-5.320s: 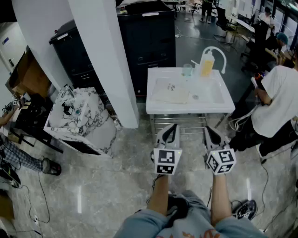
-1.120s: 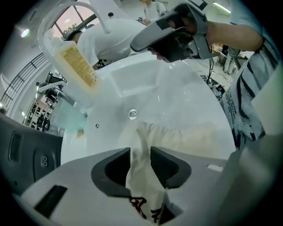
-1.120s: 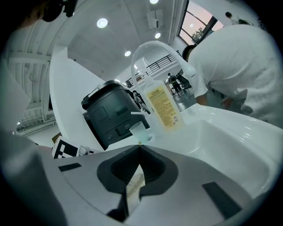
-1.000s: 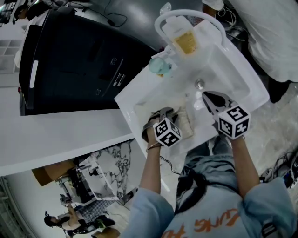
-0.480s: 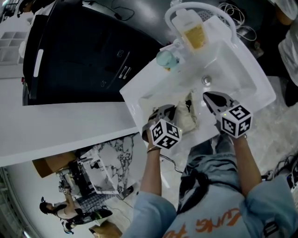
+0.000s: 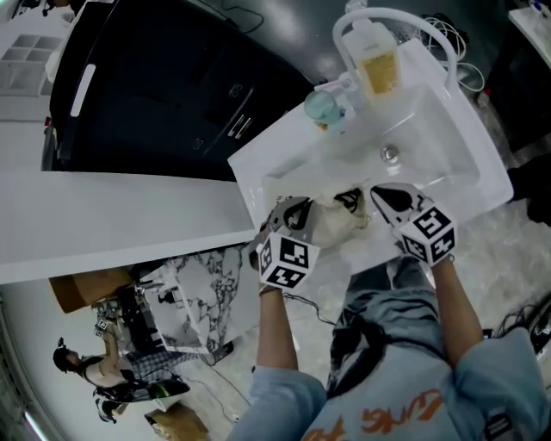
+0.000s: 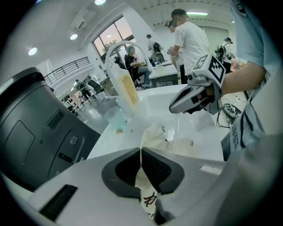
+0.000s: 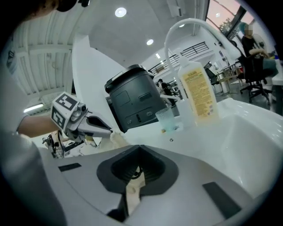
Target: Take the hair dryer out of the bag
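- The left gripper [image 6: 300,207] has just shut its jaws on the near left edge of the cream cloth bag [image 6: 334,222]. A second ago it stood open over the bag, which lay flat.
- The edge is now raised and the cloth is bunched up between the two grippers.
- The right gripper [image 6: 377,192] is closed too. Its own view shows a cream strip of the bag and a dark loop between its jaws.
- With both sides held, I judge that the mouth of the bag can next be pulled open.
- The hair dryer is not in view. It is probably inside the bag, which lies at the lower edge of the white sink counter [image 6: 247,175]. Something black shows at the bag's upper fold, but I cannot tell what it is.
- At the top of the frame stand a bottle of yellow liquid [image 6: 379,65], a greenish plastic cup [image 6: 323,108] and a curved white tap [image 6: 405,19], well apart from the bag.
- Nothing stands in the way.
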### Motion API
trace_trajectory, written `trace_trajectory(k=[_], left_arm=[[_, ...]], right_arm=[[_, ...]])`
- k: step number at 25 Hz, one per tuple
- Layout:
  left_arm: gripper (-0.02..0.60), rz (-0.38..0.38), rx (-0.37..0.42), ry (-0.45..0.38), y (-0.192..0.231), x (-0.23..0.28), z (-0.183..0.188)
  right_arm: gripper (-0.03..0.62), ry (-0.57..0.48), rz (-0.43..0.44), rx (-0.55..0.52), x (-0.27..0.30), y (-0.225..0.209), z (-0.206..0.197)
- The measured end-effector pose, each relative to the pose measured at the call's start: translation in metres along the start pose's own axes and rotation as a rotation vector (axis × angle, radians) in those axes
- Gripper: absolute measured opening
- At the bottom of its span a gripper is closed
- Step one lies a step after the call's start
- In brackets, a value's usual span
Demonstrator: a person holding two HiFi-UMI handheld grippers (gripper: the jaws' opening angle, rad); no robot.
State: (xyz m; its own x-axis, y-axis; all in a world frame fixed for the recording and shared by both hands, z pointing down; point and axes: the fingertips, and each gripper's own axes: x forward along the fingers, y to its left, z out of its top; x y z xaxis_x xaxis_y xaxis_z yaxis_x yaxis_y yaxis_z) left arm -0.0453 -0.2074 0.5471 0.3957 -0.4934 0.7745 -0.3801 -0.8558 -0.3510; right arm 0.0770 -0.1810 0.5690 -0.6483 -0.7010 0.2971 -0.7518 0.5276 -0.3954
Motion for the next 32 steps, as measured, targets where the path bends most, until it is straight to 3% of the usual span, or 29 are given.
trace_trajectory(k=[5, 12, 20, 27, 32], left_arm=[[0.008, 0.003, -0.022, -0.014, -0.003, -0.003, -0.001], [0.009, -0.01, -0.026, -0.021, -0.011, -0.008, -0.002], [0.009, -0.027, -0.022, -0.011, -0.013, -0.009, -0.007], [0.009, -0.028, -0.053, -0.015, -0.011, -0.015, -0.02], [0.009, -0.038, -0.05, -0.01, -0.012, -0.013, -0.023]], right_arm=[[0.0, 0.171, 0.111, -0.195, 0.021, 0.034, -0.025], [0.003, 0.249, 0.084, -0.425, 0.053, 0.033, -0.043], [0.144, 0.359, 0.141, -0.672, 0.084, 0.038, -0.055], [0.186, 0.411, 0.242, -0.788, 0.111, 0.064, -0.062], [0.206, 0.521, 0.308, -0.809, 0.125, 0.069, -0.074]])
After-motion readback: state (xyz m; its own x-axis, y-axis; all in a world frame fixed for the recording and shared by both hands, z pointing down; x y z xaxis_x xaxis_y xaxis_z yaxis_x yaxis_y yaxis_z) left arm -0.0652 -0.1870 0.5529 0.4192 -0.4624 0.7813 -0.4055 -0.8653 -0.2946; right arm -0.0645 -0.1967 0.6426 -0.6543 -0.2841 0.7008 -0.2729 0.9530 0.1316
